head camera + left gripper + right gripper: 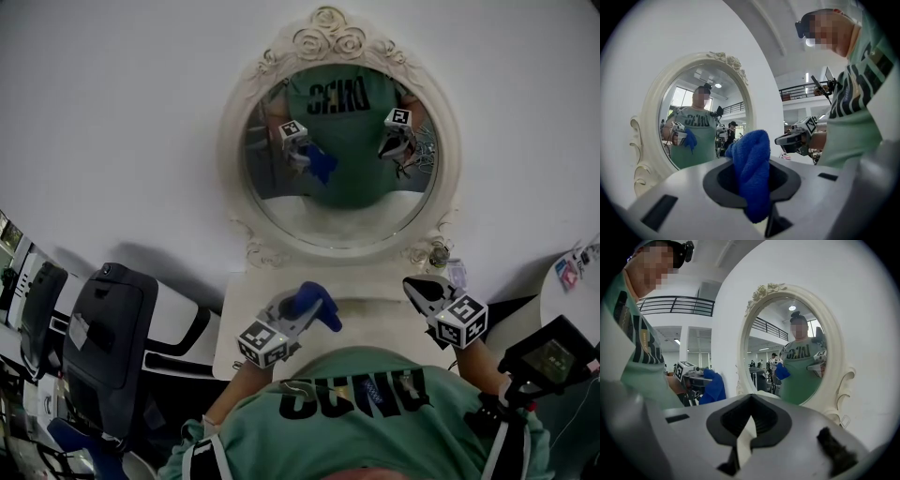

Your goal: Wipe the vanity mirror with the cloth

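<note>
An oval vanity mirror in a carved cream frame stands against the white wall on a white vanity top. My left gripper hovers over that top, below the mirror's lower left, shut on a blue cloth. In the left gripper view the cloth bulges up out of the jaws, with the mirror ahead on the left. My right gripper is held to the right, below the frame's lower right, jaws together and holding nothing. The right gripper view shows the mirror ahead and the cloth at left.
A black office chair stands left of the vanity. A small glass item sits by the mirror's right foot. A white round table and a black device with a screen are at the right.
</note>
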Motion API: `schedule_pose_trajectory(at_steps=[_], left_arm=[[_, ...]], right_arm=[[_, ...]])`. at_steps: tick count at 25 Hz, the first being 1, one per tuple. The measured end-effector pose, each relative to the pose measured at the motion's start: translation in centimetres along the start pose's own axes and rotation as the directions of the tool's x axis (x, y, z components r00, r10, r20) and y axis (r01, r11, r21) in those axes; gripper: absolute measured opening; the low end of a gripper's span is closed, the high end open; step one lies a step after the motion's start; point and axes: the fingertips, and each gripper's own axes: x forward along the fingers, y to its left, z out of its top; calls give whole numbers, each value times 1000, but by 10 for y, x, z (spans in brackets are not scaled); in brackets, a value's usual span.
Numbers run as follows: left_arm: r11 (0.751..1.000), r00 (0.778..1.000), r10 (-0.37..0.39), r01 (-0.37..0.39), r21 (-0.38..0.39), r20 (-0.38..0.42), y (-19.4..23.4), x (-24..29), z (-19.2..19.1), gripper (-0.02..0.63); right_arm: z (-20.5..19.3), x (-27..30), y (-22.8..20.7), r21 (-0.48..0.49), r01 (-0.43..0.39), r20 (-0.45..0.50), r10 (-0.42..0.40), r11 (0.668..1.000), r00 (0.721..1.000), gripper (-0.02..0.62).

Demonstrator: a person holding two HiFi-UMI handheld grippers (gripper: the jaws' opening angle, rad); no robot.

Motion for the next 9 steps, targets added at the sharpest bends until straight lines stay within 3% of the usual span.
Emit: schedule_pose_trajectory(at_steps=[9], left_arm=[[1000, 1000, -19, 19, -17, 3, -7, 2, -7, 94]], right_arm=[[-12, 3, 9, -23, -47, -28, 47, 999, 999, 11]])
